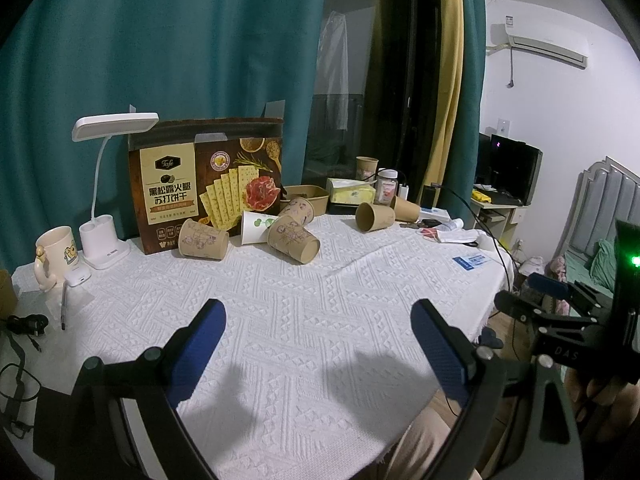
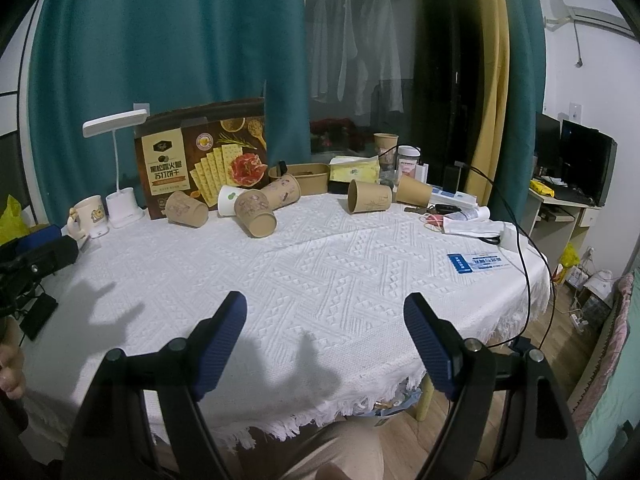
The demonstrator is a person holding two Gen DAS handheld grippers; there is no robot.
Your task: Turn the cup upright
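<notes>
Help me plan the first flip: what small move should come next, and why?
Probably ease the right gripper forward toward the nearest tipped cup. Both grippers hang open and empty over bare tablecloth, while every paper cup lies on its side farther back.

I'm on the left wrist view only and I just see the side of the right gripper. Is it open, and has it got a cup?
Observer: The right gripper is open. Only the bare white tablecloth shows between its fingers, no cup.
Operator: My frame cuts off left of the mug. What's over there?
Observer: A yellow plastic bag sits just left of the cartoon mug, at the table's far left edge.
</notes>
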